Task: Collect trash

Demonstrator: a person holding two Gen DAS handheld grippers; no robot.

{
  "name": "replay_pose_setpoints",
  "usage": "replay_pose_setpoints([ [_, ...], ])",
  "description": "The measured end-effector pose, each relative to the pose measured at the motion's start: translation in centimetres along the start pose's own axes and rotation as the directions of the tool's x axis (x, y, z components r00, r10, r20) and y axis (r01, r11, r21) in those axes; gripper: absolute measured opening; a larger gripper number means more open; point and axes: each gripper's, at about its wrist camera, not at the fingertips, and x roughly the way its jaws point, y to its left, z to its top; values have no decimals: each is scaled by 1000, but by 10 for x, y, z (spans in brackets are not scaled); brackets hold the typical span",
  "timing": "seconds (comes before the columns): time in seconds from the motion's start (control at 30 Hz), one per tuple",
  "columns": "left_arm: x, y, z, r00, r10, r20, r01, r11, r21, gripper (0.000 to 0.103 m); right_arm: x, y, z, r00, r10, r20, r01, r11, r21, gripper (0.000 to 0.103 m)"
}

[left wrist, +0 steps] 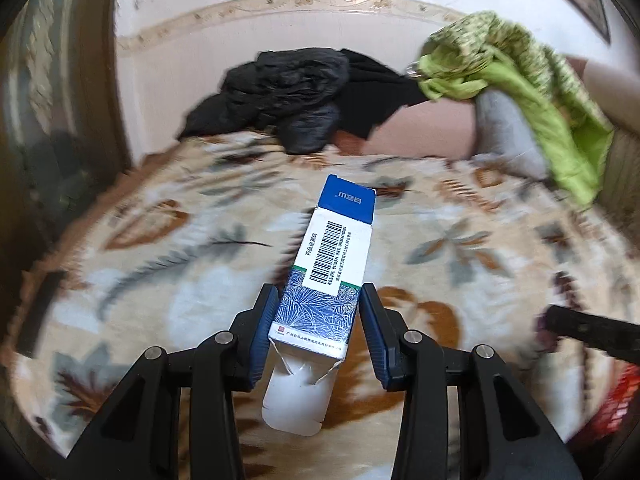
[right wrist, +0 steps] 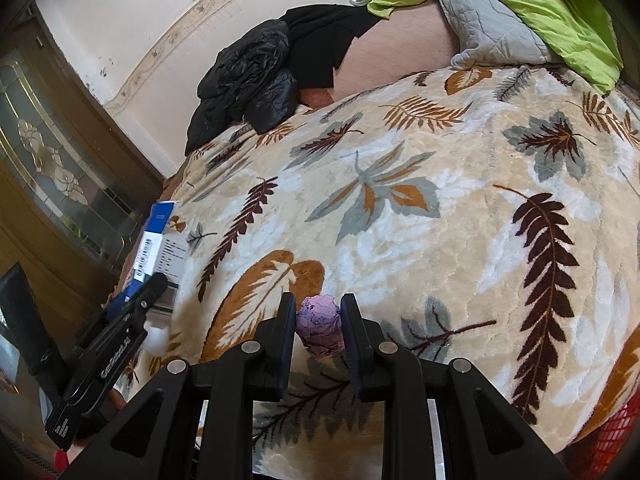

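Observation:
My left gripper (left wrist: 319, 294) is shut on a blue and white cardboard box (left wrist: 336, 248) with a barcode. The box points away over the bed, and its torn white flap hangs below the pads. From the right wrist view the same box (right wrist: 154, 240) shows at the left edge of the bed, with the left gripper (right wrist: 150, 286) around it. My right gripper (right wrist: 318, 302) is shut on a crumpled purple paper ball (right wrist: 320, 326), just above the leaf-patterned blanket (right wrist: 400, 208). One black finger (left wrist: 576, 326) of the right gripper reaches in from the right of the left wrist view.
A black jacket (left wrist: 288, 96) lies at the far end of the bed. A green cloth (left wrist: 532, 80) drapes over a grey pillow (left wrist: 508, 132) at the back right. A red mesh basket (right wrist: 616, 440) is at the lower right. A wooden door with glass (right wrist: 48, 152) stands on the left.

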Motion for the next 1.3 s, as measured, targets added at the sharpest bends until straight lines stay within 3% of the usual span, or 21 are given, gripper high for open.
replay_pose_setpoints([
  [0.03,-2,-3,-1,999,-35,1,35,999,3,36,-4,-2,1,1000,3,10,-3,1000,10,24],
  [0.23,-10,-28,-2,984,-179,-18,180,983,26,35,-38,-16,4,998,12,54,-15,998,53,24],
  [0.33,-8,-37,-3,976,-211,-45,212,977,21,34,-55,-27,2,998,4,69,-9,997,71,24],
  [0.47,6,-25,-1,953,-275,-128,266,960,-84,34,-70,-38,-3,997,-9,81,2,996,92,24],
  [0.6,10,3,-1,942,-292,-163,259,946,-196,35,-73,-40,-6,996,-5,86,-2,996,85,24],
  [0.73,15,19,-3,931,-309,-196,249,927,-279,51,-69,-40,-6,996,6,92,-13,997,76,24],
  [0.9,37,6,-3,924,-280,-261,216,944,-248,52,-65,-37,-6,996,20,91,-26,997,67,24],
  [0.97,54,-1,-4,925,-220,-309,158,964,-214,52,-66,-36,-8,995,15,95,-20,998,55,24],
  [1.07,73,-2,-7,924,-187,-334,122,971,-205,49,-69,-37,-8,995,9,101,-13,999,46,24],
  [1.1,79,-3,-10,923,-170,-344,108,975,-192,41,-70,-38,-8,995,7,101,-11,999,45,24],
  [1.3,71,-4,-9,934,-191,-304,137,972,-189,34,-75,-43,-9,994,8,108,-15,998,58,24],
])
